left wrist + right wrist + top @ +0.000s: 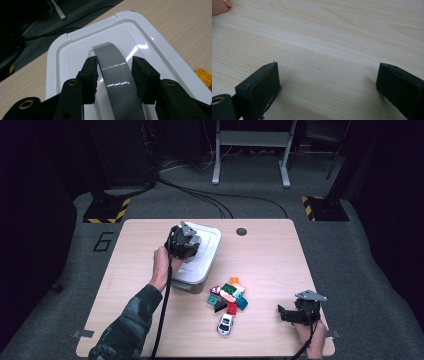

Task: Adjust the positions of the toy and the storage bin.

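A white box (pixel 209 251) with a white lid (pixel 155 40) stands on the left half of the table. My left gripper (pixel 184 242) hangs over it, pointing down. In the left gripper view, the left gripper (pixel 114 61) has its jaws on either side of the lid's grey arched handle (pixel 115 72). The left pad (pixel 90 75) touches the handle's edge, and a thin strip of white shows between the handle and the right pad (pixel 146 77). My right gripper (pixel 282 313) rests low near the table's front right corner. Seen in its own view, the right gripper (pixel 327 75) is wide open over bare wood.
A pile of several coloured bricks (pixel 228 295) lies mid-table, with a white toy car (pixel 225 324) just in front of it. An orange brick (pixel 205 77) lies beside the box. A dark round hole (pixel 241 231) marks the table's far edge.
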The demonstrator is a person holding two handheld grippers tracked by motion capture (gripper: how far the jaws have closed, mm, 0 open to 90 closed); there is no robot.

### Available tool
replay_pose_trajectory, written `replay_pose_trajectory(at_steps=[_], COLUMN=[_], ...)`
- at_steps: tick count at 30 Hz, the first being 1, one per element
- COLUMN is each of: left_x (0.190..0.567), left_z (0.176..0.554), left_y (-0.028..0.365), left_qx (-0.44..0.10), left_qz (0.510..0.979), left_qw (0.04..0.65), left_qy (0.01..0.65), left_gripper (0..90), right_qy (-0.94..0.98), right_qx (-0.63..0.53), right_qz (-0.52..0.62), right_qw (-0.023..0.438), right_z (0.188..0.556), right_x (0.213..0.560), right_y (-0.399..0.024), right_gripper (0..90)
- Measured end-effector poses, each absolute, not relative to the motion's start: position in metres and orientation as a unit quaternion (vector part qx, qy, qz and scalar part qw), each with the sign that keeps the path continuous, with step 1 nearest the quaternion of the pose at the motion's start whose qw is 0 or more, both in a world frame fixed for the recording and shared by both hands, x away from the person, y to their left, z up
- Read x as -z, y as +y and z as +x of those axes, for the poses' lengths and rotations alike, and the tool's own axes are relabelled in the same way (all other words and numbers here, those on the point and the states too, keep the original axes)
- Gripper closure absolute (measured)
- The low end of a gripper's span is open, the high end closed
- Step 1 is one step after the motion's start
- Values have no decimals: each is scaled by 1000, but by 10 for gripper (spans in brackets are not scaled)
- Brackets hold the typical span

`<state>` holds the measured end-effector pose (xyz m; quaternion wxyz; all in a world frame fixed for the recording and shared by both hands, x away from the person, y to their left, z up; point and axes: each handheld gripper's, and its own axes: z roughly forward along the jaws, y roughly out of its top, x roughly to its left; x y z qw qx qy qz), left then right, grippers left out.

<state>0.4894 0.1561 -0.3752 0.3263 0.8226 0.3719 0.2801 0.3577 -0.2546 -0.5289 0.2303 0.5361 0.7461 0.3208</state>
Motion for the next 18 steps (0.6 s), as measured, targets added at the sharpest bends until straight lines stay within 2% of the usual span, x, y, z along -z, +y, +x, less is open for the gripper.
replay_pose_trajectory(at_steps=[4, 5, 18], left_x=[375, 375, 375], left_z=[488, 488, 482], left_y=[157, 158, 165], left_qx=[-280, -280, -242], left_qz=[823, 823, 813], left_qw=[326, 325, 351], left_qy=[371, 372, 397], left_gripper=[614, 653, 666], right_qy=[746, 746, 745], right_qx=[-321, -321, -320], right_qz=[536, 537, 537], right_qw=[232, 231, 231], right_z=[358, 358, 357], right_x=[529, 529, 529], right_y=[-255, -255, -255], right_gripper=[44, 45, 46])
